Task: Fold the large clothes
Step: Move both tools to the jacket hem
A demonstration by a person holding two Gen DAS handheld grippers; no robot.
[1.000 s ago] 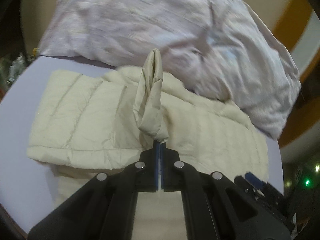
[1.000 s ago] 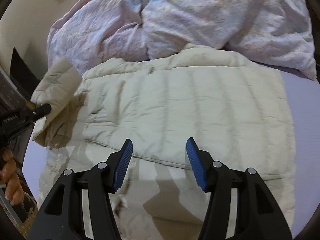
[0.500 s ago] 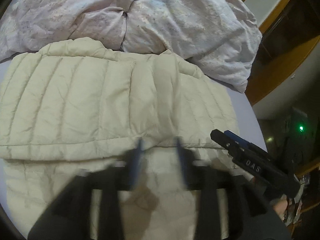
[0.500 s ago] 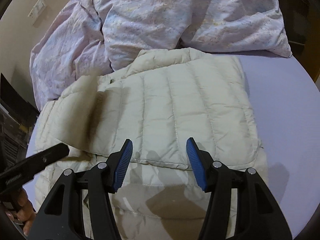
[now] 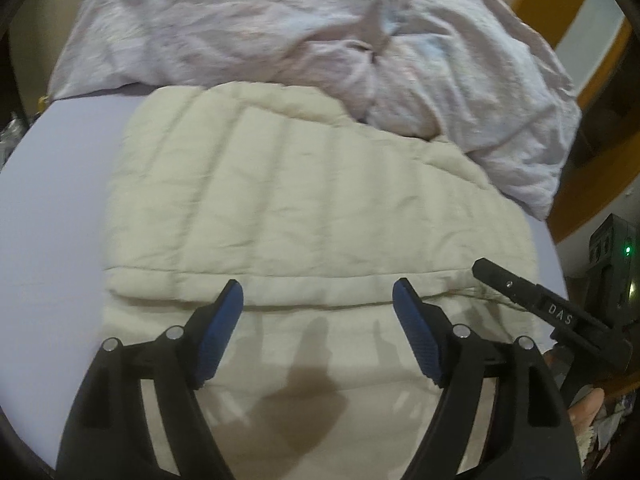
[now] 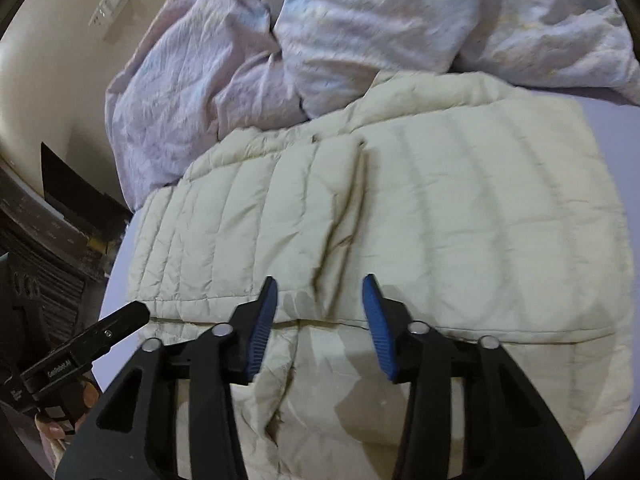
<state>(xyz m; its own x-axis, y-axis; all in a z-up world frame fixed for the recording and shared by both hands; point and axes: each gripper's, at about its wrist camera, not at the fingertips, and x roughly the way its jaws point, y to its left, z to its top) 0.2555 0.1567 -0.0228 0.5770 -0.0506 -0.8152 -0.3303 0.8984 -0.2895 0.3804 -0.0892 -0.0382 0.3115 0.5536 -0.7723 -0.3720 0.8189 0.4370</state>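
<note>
Left wrist view, cream quilted jacket (image 5: pixel 312 208) folded, left tool (image 5: pixel 318 312) just spreading, empty, right tool (image 6: pixel 320 312) narrowing, empty.

The cream jacket's (image 6: pixel 460 216) near end runs off the frame bottom beneath both grippers.

Cream quilted jacket (image 5: pixel 312 200), pale lilac duvet (image 5: pixel 280 20).

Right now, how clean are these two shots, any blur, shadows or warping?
Left wrist view: fisheye bowing, soft blur on the duvet, gripper shadow on the jacket. Right wrist view: same bowing, duvet smeared, shadow below the fingers.
</note>
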